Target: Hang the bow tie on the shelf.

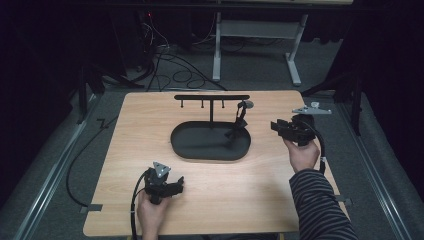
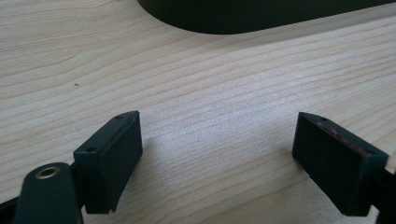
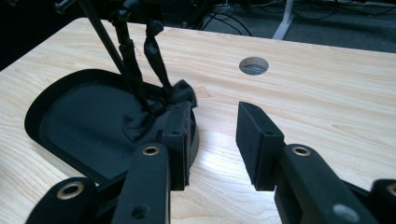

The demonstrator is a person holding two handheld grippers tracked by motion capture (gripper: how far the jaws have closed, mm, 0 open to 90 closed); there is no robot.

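The left gripper (image 1: 176, 185), held low near the table's front-left edge, has its blocky black jaws spread wide over bare wood, holding nothing. The right gripper (image 1: 279, 128), at the right side beside the tray, also stands apart-jawed and empty, with a gap between its matte pads (image 3: 258, 135). Between and beyond them sits an oval black tray (image 1: 186, 145) with a raised rim, a slim T-shaped stand (image 1: 211, 98) rising from its far side. A dark strap-like item (image 1: 239, 121), possibly a watch, hangs from the bar's right end into the tray. The table (image 1: 250, 200) is pale, fine-grained wood with a round cable hole (image 3: 253, 65). Grey carpet, loose cables (image 1: 170, 65) and white desk legs (image 1: 295, 60) fill the dim room beyond.
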